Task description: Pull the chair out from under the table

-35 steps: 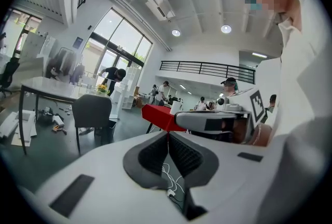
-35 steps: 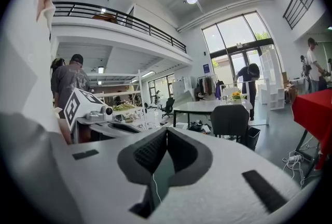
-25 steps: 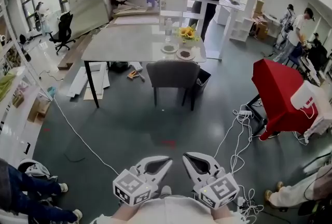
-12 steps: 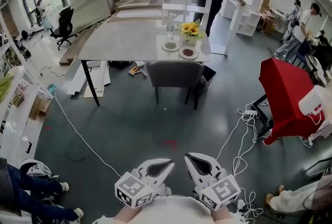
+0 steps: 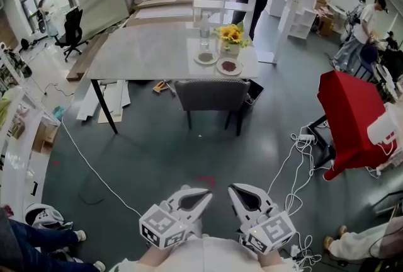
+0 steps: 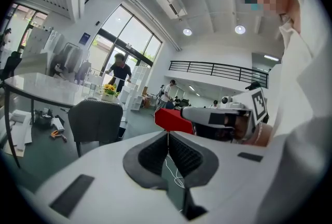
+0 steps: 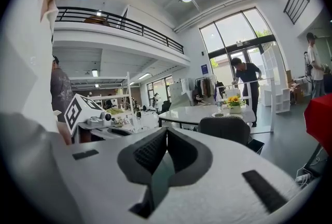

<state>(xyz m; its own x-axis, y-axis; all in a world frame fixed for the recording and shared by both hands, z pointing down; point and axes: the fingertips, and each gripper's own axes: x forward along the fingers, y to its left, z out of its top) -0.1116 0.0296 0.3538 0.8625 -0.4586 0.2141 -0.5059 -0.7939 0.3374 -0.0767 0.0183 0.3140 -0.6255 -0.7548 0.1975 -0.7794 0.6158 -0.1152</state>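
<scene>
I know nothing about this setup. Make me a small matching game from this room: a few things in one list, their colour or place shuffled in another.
Things:
1. chair
2. flowers
3. cable
4. cover

Colour or place:
A. white, trailing across the floor
B. red, at the right
C. yellow, standing on the table
D. grey, at the table's near edge

Pairs: 1-D, 2-C, 3-A, 4-B

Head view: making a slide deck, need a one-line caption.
Left gripper and right gripper, both shut and empty, point toward the grey chair tucked under the table.
</scene>
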